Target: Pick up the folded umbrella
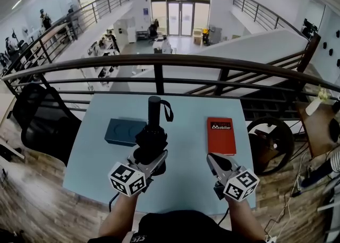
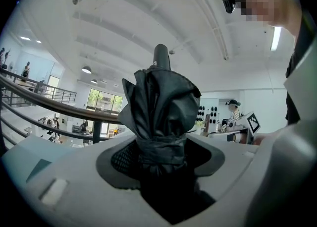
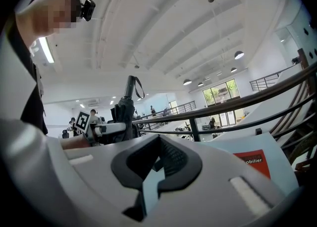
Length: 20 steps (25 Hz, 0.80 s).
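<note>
The folded black umbrella [image 1: 153, 130] stands upright over the light blue table [image 1: 186, 183], its handle and wrist strap on top. My left gripper [image 1: 151, 159] is shut on its bunched lower part, and the black fabric [image 2: 161, 107] fills the space between the jaws of the left gripper [image 2: 161, 156]. My right gripper [image 1: 215, 161] hovers to the right, near the table's front edge, with its jaws together and nothing in them. From the right gripper [image 3: 153, 169] the umbrella [image 3: 126, 112] shows off to the left, held apart from it.
A red notebook [image 1: 221, 135] lies on the table's right side. A dark blue-grey box [image 1: 124, 131] sits left of the umbrella. A metal railing [image 1: 159, 64] runs just behind the table, over a lower floor. A black chair [image 1: 40, 120] stands at the left.
</note>
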{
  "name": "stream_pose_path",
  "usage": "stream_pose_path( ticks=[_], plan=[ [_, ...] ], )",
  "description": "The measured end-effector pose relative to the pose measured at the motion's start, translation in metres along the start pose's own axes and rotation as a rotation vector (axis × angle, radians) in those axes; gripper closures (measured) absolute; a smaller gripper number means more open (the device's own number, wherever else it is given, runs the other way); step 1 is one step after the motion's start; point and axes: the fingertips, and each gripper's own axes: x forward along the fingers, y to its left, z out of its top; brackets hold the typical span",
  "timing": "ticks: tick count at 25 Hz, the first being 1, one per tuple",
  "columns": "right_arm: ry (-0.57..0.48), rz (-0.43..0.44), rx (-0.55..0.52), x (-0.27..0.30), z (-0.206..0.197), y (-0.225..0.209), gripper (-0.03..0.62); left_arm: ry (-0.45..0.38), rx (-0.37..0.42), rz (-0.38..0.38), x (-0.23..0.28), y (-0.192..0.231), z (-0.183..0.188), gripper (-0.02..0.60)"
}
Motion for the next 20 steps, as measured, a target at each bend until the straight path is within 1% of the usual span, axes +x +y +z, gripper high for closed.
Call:
stream_pose_path(
  ticks=[8, 20],
  plan=[
    [0.004, 0.015, -0.014, 0.0005, 0.0003, 0.0032, 0.595, 0.007, 0.011, 0.003, -0.0002, -0.0012, 0.0001, 0.31],
    [0.016, 0.005, -0.017, 0.002, -0.0017, 0.0001, 0.595, 0.013, 0.005, 0.011, -0.0006, 0.0006, -0.0001, 0.31]
  ],
)
